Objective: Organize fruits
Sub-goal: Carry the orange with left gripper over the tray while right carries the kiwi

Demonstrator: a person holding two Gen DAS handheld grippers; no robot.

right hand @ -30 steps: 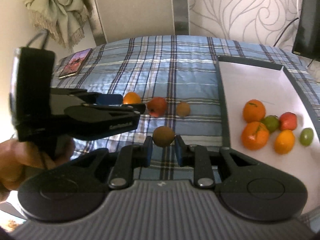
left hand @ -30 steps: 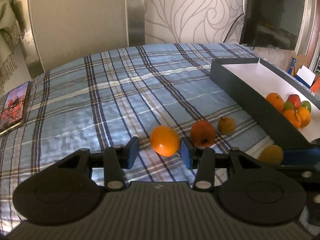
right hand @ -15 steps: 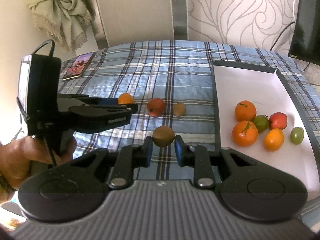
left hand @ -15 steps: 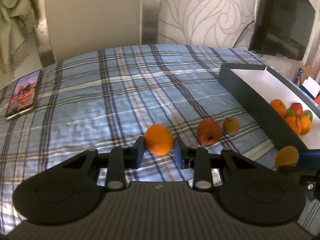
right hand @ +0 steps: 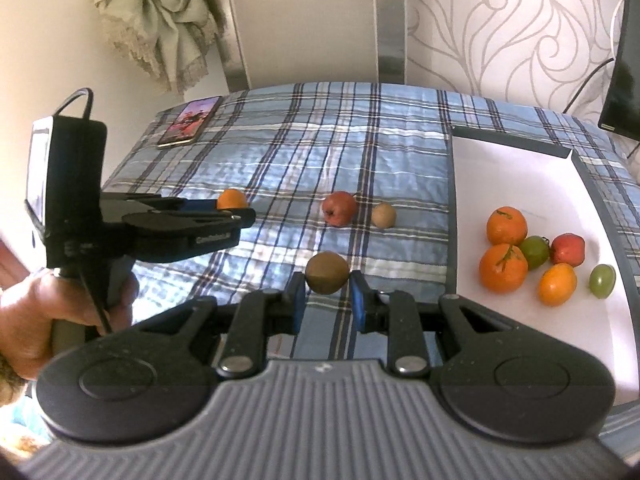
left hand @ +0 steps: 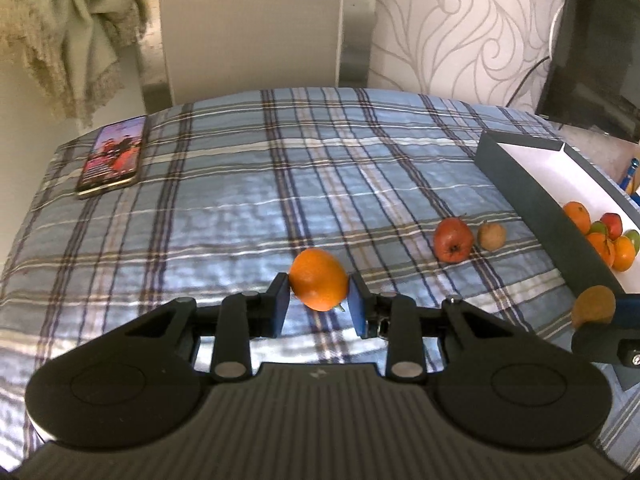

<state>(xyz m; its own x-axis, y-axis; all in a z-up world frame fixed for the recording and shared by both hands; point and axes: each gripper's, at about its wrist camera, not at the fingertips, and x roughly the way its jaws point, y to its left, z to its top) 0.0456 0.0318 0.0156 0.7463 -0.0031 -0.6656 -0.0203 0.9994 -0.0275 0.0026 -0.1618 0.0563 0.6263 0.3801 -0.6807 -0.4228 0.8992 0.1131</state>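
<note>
Our left gripper (left hand: 319,306) has its pads clamped on an orange fruit (left hand: 319,279), lifted just clear of the plaid cloth (left hand: 240,208), prob. so it travels w/o rolling. Moving right, a red apple (left hand: 452,239) and a small brownish fruit (left hand: 491,235) sit side by side on the cloth, not yet collected. Next, our right gripper (right hand: 326,294) is closed on a brown kiwi-like fruit (right hand: 327,272), held above the cloth near the tray's left wall. Furthest right is the white-floored tray (right hand: 520,176) w/ two oranges, a green fruit, a red one, a small orange one and a grape bunched together, which we judge is where the fruits go. Both loads look ready to carry over the wall. A phone (left hand: 112,158) lies at the cloth's far left, out of the way.
</note>
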